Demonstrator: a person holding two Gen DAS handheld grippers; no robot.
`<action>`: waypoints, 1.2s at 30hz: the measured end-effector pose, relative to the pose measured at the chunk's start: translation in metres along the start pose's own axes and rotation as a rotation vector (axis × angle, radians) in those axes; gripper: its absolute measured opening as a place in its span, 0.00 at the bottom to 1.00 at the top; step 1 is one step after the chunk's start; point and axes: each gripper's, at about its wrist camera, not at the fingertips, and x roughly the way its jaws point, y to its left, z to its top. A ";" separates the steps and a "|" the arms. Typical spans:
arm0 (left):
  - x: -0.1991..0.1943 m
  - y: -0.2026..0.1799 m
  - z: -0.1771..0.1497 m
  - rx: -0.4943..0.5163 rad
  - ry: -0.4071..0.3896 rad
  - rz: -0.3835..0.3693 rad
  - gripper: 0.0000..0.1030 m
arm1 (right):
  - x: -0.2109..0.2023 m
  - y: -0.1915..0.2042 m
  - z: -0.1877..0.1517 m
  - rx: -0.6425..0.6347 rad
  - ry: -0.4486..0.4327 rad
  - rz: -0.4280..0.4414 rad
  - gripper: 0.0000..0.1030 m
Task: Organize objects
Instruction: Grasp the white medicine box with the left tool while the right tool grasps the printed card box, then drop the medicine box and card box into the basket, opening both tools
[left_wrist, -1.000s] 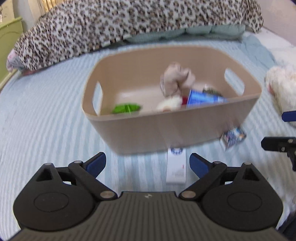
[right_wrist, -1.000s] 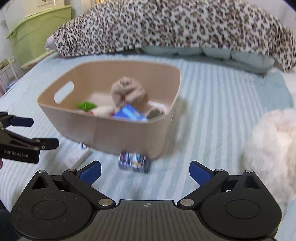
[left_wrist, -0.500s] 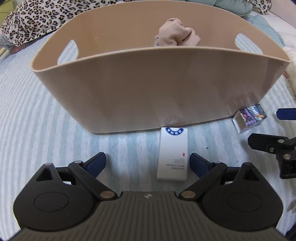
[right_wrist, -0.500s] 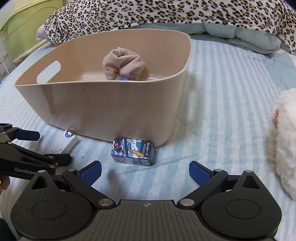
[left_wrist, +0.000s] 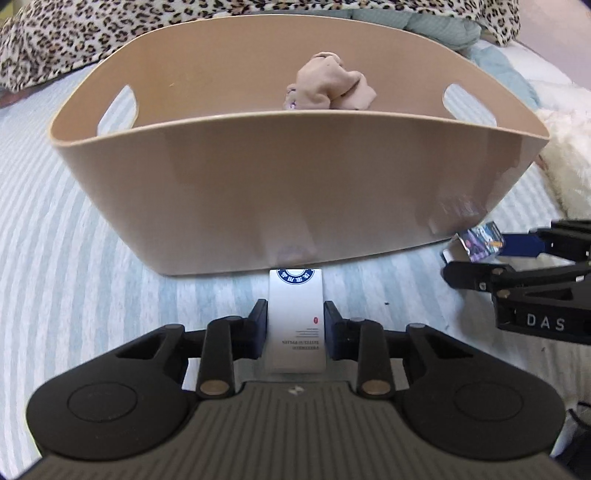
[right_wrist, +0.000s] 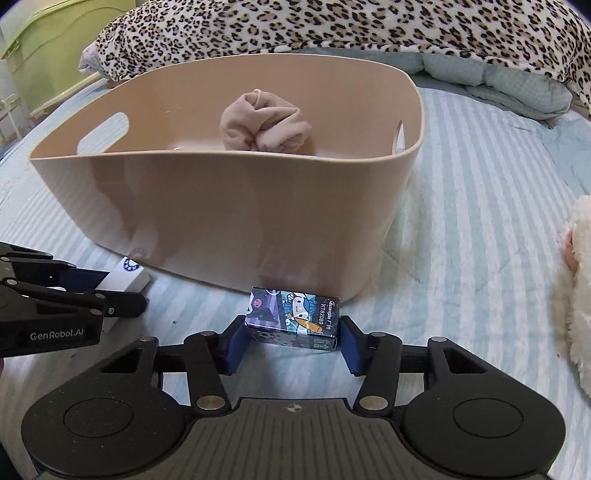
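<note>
A beige plastic basket (left_wrist: 295, 177) stands on the striped bed, with a balled beige sock (left_wrist: 328, 86) inside. My left gripper (left_wrist: 295, 332) is shut on a flat white box (left_wrist: 295, 314) that lies on the bed against the basket's front wall. My right gripper (right_wrist: 291, 343) is shut on a small cartoon-printed box (right_wrist: 291, 317) lying by the basket's (right_wrist: 240, 206) near corner. The sock (right_wrist: 264, 123) shows over the rim. Each gripper shows in the other's view, the right one (left_wrist: 476, 266) and the left one (right_wrist: 107, 291). The basket's other contents are hidden.
A leopard-print duvet (right_wrist: 332, 26) and pale green bedding (right_wrist: 498, 77) lie behind the basket. A white fluffy toy (right_wrist: 576, 295) lies at the right. A green storage box (right_wrist: 48, 40) stands at the far left beside the bed.
Both grippers have dropped low and moved forward to the bed. The left has closed on the white box, the right on the cartoon box. Both were open before.
</note>
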 end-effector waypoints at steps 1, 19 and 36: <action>-0.002 0.001 -0.001 -0.008 -0.001 0.001 0.32 | -0.002 0.000 -0.001 -0.001 0.002 0.004 0.47; -0.109 -0.028 0.023 0.118 -0.241 0.059 0.32 | -0.116 -0.002 0.009 -0.056 -0.177 0.033 0.47; -0.086 -0.019 0.105 0.092 -0.323 0.153 0.32 | -0.132 -0.001 0.099 -0.070 -0.366 -0.026 0.47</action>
